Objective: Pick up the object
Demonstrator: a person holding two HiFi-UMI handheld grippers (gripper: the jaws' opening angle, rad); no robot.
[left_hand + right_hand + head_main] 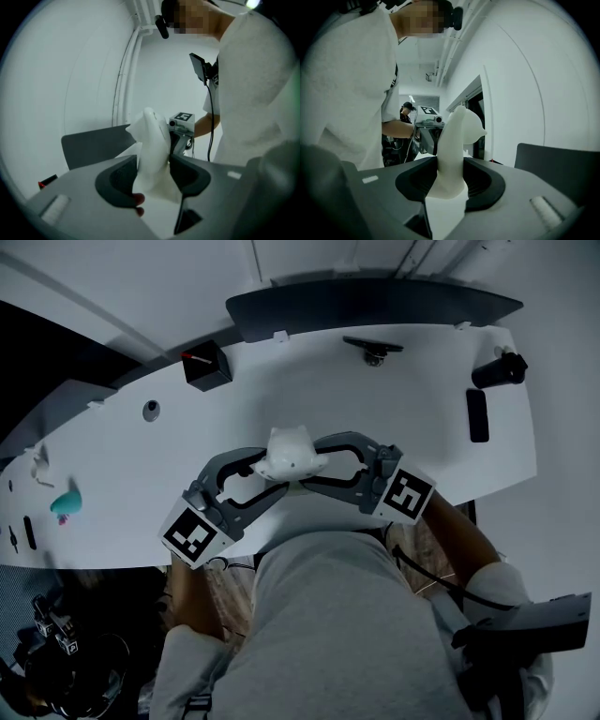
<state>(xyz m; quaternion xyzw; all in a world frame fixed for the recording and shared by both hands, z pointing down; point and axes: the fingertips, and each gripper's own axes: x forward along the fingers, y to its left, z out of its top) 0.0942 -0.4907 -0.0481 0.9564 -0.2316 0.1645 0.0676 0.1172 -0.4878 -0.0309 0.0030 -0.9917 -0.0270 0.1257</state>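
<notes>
Object (pixel 289 454), white, is at the near edge of the counter (pixel 403 418), in front of the person. Right tongs (pixel 451 180) are clamped on its narrow part. Left tongs (pixel 153 180) are spread wide, with the object standing between them, not pinched.

White object (pixel 289 454), white table (pixel 422 409), teal item (pixel 66 502).
</notes>
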